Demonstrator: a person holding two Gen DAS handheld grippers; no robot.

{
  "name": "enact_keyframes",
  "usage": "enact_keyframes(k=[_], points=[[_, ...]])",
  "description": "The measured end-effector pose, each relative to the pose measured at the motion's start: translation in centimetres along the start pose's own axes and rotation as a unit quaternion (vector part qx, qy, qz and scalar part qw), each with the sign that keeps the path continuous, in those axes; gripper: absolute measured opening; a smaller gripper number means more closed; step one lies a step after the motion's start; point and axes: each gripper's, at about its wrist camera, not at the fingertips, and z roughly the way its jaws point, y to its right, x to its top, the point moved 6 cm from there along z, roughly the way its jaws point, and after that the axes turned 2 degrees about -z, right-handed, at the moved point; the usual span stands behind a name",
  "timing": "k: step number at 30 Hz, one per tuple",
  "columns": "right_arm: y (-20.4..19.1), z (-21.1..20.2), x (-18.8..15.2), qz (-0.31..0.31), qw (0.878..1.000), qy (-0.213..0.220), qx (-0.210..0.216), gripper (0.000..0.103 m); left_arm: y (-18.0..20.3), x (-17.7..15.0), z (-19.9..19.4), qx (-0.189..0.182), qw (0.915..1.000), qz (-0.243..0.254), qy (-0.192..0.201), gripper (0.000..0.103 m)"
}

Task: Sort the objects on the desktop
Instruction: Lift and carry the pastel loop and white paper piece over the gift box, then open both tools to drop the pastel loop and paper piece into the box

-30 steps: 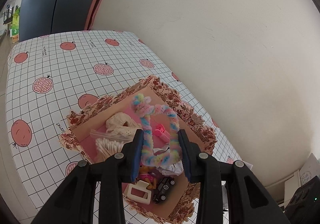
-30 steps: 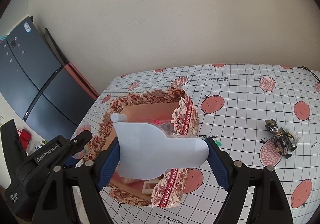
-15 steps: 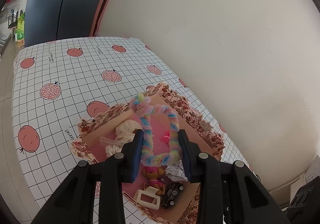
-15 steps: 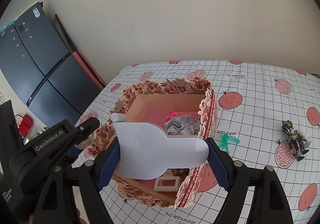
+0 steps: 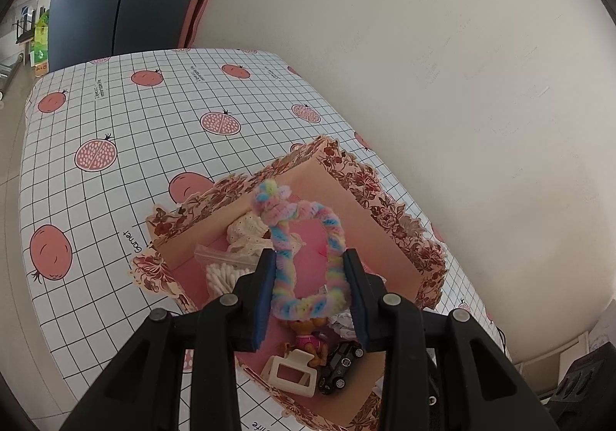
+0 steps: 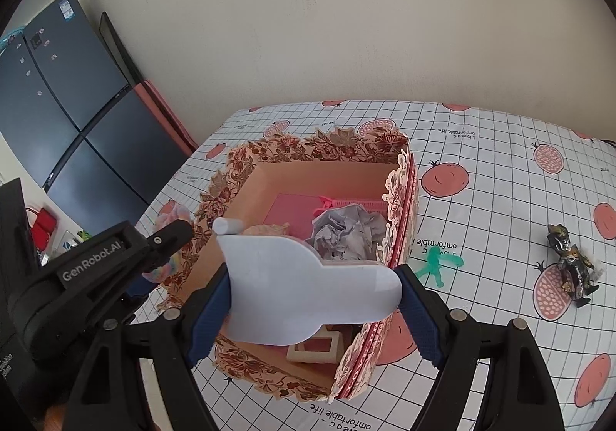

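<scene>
My left gripper (image 5: 310, 257) is shut on a fuzzy pastel rainbow loop (image 5: 283, 250), held just above the floral cardboard box (image 5: 385, 200). The loop's knotted end sticks out past the fingertips. My right gripper (image 6: 312, 277) is shut on a flat pale blue plastic piece (image 6: 308, 300), which hangs over the near side of the same box (image 6: 327, 148). In the right wrist view the left gripper (image 6: 169, 238) sits at the box's left rim with the loop (image 6: 165, 269) showing beside it.
In the box lie a bag of cotton swabs (image 5: 221, 275), lace cloth (image 5: 246, 234), a doll (image 5: 308, 334), a black toy car (image 5: 342, 361), a white frame (image 5: 290, 373) and crumpled grey paper (image 6: 346, 234). A green figure (image 6: 437, 263) and a dark armoured figure (image 6: 573, 265) lie on the tablecloth to the right.
My right gripper has carried the blue piece in over the box, which now sits closer and more central. The left gripper keeps the loop over the box, almost still.
</scene>
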Motion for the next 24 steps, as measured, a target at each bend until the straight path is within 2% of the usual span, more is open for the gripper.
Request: enact_keyframes(k=[7,24], points=[[-0.1,0.48,-0.28,-0.009,1.0,-0.005,-0.007,0.084,-0.33,-0.46,0.93,0.007,0.9998,-0.002,-0.016,0.037],[-0.35,0.7,-0.46,-0.023,1.0,-0.011,-0.013,0.084,-0.7,-0.62,1.11,0.015,0.9995,-0.009,-0.025,0.038]])
